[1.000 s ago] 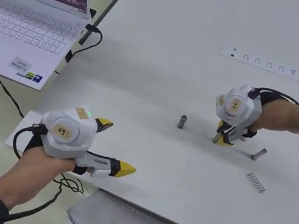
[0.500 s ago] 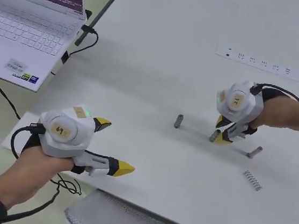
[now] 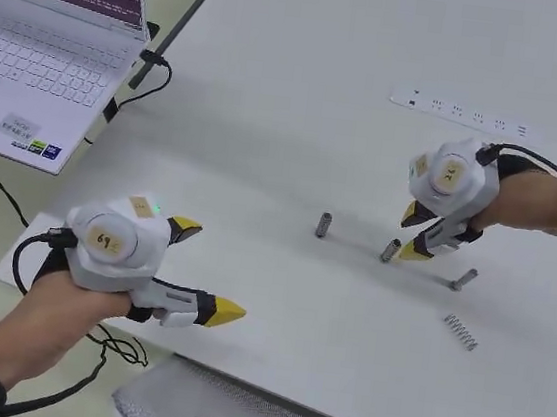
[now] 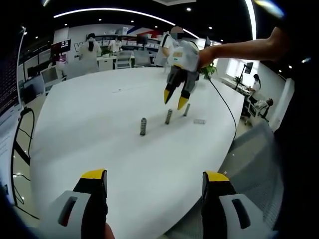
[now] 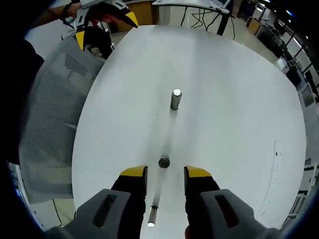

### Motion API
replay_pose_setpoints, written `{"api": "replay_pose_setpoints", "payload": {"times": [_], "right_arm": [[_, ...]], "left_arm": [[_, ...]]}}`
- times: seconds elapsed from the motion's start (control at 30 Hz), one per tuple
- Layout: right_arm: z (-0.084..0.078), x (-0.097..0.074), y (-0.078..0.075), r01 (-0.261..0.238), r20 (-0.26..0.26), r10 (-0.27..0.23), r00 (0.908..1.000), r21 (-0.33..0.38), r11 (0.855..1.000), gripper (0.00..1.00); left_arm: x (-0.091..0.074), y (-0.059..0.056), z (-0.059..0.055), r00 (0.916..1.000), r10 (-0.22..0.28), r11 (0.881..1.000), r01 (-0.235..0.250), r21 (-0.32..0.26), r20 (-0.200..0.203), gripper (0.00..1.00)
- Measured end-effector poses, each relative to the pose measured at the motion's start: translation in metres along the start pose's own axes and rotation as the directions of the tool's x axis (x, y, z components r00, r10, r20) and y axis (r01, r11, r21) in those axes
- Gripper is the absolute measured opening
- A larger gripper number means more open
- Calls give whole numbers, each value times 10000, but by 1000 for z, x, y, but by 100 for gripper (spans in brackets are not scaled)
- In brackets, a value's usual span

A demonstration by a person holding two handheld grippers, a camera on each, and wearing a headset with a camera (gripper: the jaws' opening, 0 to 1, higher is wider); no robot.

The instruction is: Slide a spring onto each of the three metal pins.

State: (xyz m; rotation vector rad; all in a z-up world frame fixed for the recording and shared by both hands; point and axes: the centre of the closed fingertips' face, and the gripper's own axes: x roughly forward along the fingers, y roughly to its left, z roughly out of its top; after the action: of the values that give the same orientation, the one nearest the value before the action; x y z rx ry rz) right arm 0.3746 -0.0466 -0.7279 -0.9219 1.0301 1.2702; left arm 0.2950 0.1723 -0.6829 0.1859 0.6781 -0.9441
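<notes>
Right gripper [image 3: 412, 234], jaws parted and empty, above the middle pin [image 3: 391, 250]; left gripper [image 3: 207, 268] open, idle. Best to lift straight up so the pin stays standing, then grasp the loose spring [image 3: 460, 331] squarely.

Smooth white surface [image 3: 291, 99], matt with a faint sheen. On it, a dull grey metal pin [image 3: 323, 225] ringed with coiled wire, and a loose spring [image 3: 459, 331] of thin bright wire. The left tongs [image 3: 205, 269] and right tongs [image 3: 411, 234] have glossy white plastic shells and matt yellow tips. The chair back [image 3: 206, 402] is grey open mesh.
</notes>
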Motion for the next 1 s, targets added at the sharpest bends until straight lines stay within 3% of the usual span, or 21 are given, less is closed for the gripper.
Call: {"api": "replay_pose_setpoints", "payload": {"times": [0.33,0.53,0.73,0.93,1.0], "right_arm": [[9,-19,-11,374,1253,-523,9907,1190,9922,30],[12,-33,-17,663,2128,-1121,9706,2113,9752,32],[9,-39,-18,779,2582,-1499,9544,2693,9599,35],[12,-47,-21,866,3301,-2088,9206,3486,9332,37],[12,-48,-20,832,3425,-2163,9143,3638,9277,37]], "left_arm": [[-1,-1,6,10000,17,10000,-18,84,17,75],[0,0,8,10000,-7,9999,7,152,8,75],[1,0,9,10000,-57,9997,57,230,6,75],[2,1,8,10000,-68,9996,68,264,5,75],[3,1,9,10000,-74,9996,74,284,5,75]]}}
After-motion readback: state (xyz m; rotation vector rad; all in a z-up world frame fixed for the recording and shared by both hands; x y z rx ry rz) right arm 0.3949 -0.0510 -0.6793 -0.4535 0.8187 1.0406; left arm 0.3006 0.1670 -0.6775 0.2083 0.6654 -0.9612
